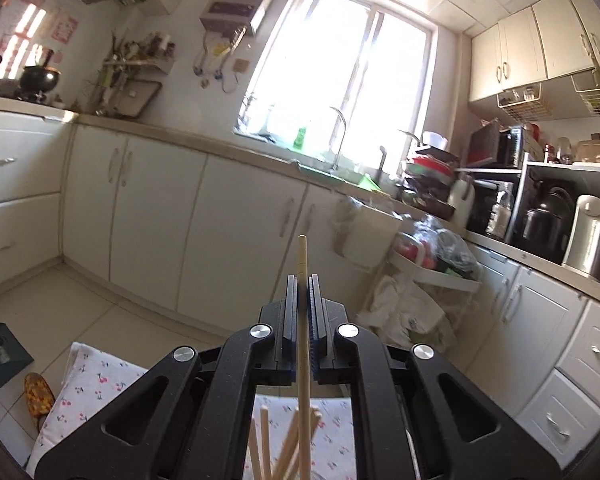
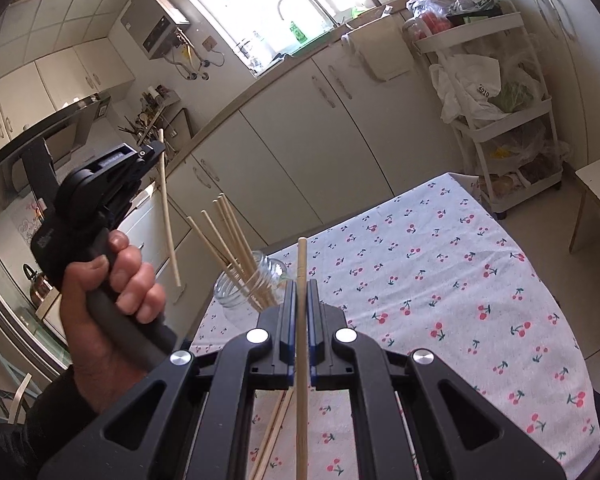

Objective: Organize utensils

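L gripper [image 1: 303, 280] & R gripper [image 2: 301, 284] each clamping chopstick [image 1: 302, 340], jar [image 2: 256, 284] nearby

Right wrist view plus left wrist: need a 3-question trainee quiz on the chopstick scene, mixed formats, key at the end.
1. True or false: the glass jar on the cherry-print tablecloth already holds several chopsticks.
2. Multiple choice: the left gripper is A) open and bare, B) shut on a chopstick, C) shut on a spoon.
3. Short answer: what does the right gripper hold, and are there loose chopsticks lying on the cloth below it?

Key
1. True; a fan of sticks leans out of the jar mouth.
2. B.
3. A single chopstick clamped between shut fingers; yes, a few lie on the cloth beneath it.
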